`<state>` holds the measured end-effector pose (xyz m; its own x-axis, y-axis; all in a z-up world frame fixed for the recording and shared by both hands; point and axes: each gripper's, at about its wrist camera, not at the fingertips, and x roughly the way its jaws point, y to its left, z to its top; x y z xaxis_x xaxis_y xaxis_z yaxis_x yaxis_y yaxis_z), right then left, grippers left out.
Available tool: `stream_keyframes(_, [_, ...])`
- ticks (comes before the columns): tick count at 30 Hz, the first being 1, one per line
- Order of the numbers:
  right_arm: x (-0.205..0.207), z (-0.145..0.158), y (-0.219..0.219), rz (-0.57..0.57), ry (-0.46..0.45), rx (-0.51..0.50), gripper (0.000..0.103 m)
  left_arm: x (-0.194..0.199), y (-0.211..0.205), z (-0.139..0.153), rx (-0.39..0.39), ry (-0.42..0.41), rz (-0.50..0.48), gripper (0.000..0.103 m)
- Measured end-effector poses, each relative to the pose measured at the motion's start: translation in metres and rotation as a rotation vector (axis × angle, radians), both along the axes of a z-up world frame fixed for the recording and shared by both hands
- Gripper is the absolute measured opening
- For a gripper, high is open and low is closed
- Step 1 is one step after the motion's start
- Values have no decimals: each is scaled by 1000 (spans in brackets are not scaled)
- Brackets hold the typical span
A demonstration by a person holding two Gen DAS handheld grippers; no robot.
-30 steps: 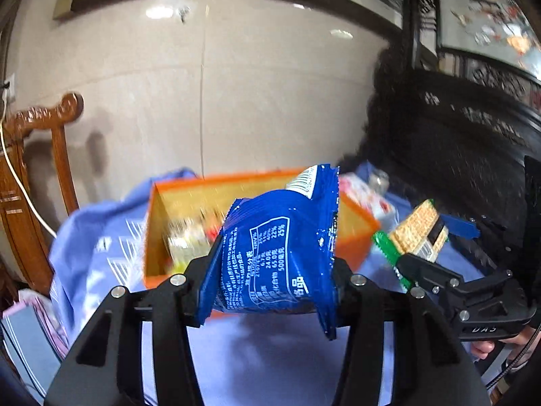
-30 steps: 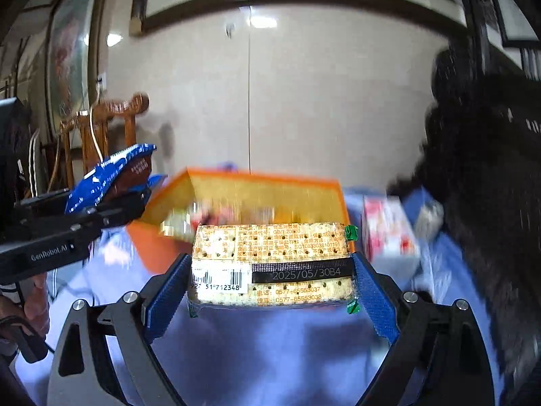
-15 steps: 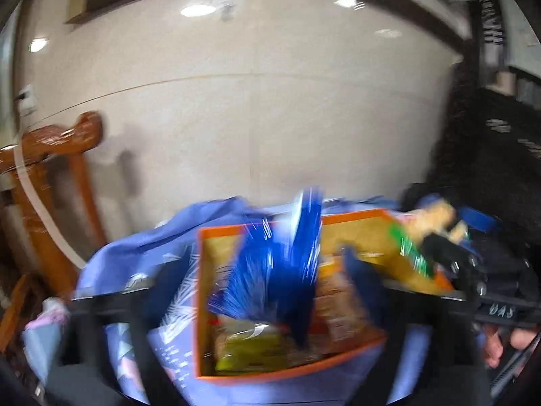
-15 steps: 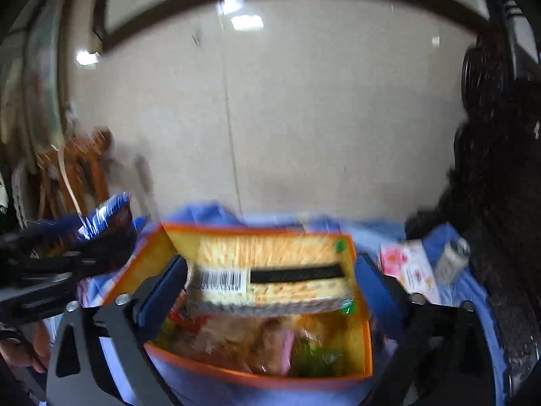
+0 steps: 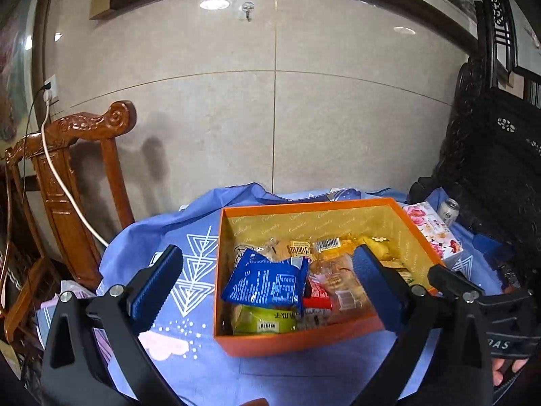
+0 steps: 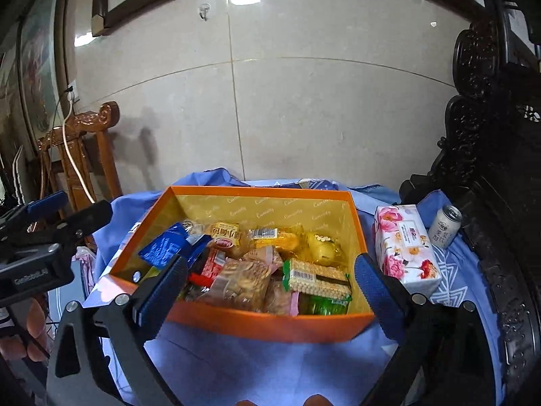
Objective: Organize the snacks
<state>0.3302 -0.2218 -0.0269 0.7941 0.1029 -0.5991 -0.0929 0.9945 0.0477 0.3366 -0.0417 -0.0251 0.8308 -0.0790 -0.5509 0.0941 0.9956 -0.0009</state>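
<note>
Much of the orange box (image 6: 270,324) is hard to read: its snacks lie heaped, wrappers overlapping, so an exact count of packets cannot be told. In the right wrist view the left finger of the right gripper (image 6: 270,282) covers the box's 8 o'clock corner, and the right finger hides its 4 o'clock corner. In the left wrist view the left gripper (image 5: 267,284) has its right finger across the box's 3 o'clock side. A few fingertips (image 6: 33,348) of the person show at the frame edge, the rest cut off.

One box sits on one blue cloth (image 5: 189,284). One blue packet (image 5: 267,286) lies in the box at 9 o'clock; one cracker pack (image 6: 318,282) lies at 5 o'clock. Outside, at 3 o'clock, stand one flowered tissue pack (image 6: 405,247) and one can (image 6: 444,226).

Both grippers stand wide apart, pads touching nothing, each hanging near the box's 6 o'clock edge.
</note>
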Motion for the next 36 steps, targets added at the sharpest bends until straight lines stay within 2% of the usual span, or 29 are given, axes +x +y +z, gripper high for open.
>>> stream_keyframes(16, [-52,1,2,-30,5,7,100,-54,8,1,-1,4,7,99])
stream_keyframes(36, [-80,10,-4,-42,-13,13,100,-88,-3,9,33,-11,-7,99])
